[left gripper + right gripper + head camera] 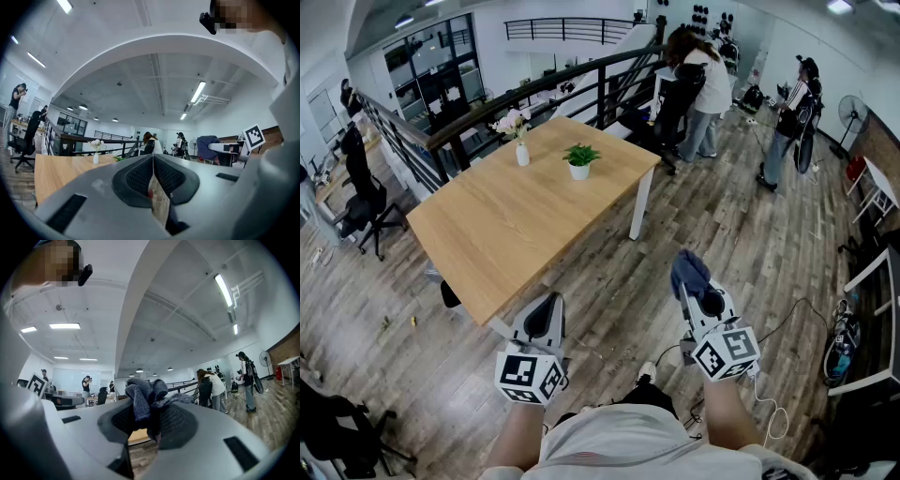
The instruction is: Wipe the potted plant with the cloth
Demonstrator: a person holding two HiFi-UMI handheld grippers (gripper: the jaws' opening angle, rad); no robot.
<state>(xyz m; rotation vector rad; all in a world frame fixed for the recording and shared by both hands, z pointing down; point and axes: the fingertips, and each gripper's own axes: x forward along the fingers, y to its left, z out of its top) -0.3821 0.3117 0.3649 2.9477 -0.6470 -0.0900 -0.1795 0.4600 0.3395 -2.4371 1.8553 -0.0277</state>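
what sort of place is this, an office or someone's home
Most likely an open-plan office or lab on an upper level: a black metal railing runs behind the long pale wooden table, and black swivel office chairs stand at the left.

This is an open-plan office on an upper level of a large, loft-like building. A black railing (534,89) runs along the edge of the floor, with a second balcony rail showing beyond it. The floor (722,216) is grey-brown wood planking. A long wooden table (516,225) on white legs stands by the railing, and black office chairs (361,202) on castors sit at desks to one side. Glass-walled rooms (431,66) line the far wall. Strip lights (198,91) hang from a high white ceiling. A standing fan (850,112) and a white side table (877,187) stand near a brick wall, and several people (703,84) stand about working.
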